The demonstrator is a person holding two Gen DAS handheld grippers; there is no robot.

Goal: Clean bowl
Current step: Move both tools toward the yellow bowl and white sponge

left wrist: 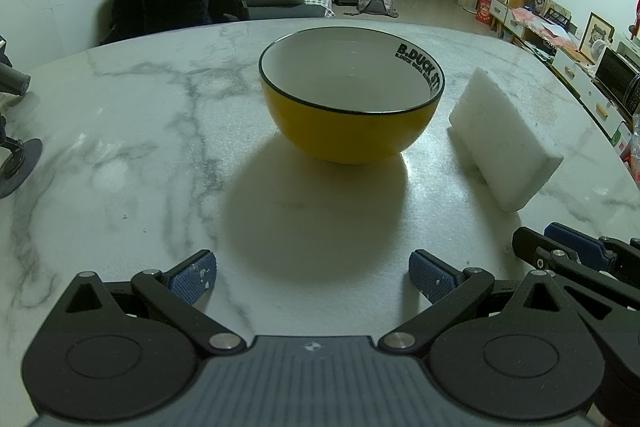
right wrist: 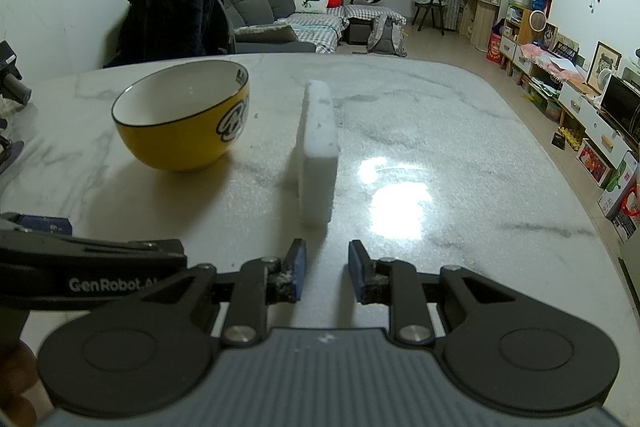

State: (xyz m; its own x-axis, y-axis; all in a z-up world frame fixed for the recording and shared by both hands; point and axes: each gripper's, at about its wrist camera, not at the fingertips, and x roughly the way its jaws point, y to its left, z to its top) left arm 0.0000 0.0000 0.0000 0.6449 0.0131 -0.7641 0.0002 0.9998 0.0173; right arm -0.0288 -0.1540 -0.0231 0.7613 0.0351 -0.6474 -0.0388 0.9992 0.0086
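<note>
Where sponge (right wrist: 318, 151) flanks bowl (right wrist: 182, 123), draped chair (right wrist: 176, 15) behind

So the bowl (left wrist: 351, 99) sits on the desk (left wrist: 120, 147), dead ahead at 12 o'clock from the left gripper (left wrist: 312, 277). The sponge (left wrist: 506, 143) stands on edge at the bowl's 3 o'clock, close but apart. The right gripper (right wrist: 327, 269) has that sponge at its 12 o'clock.

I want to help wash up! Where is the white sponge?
The white sponge stands on its edge on the marble table, just right of the yellow bowl and straight ahead of the right gripper.
</note>
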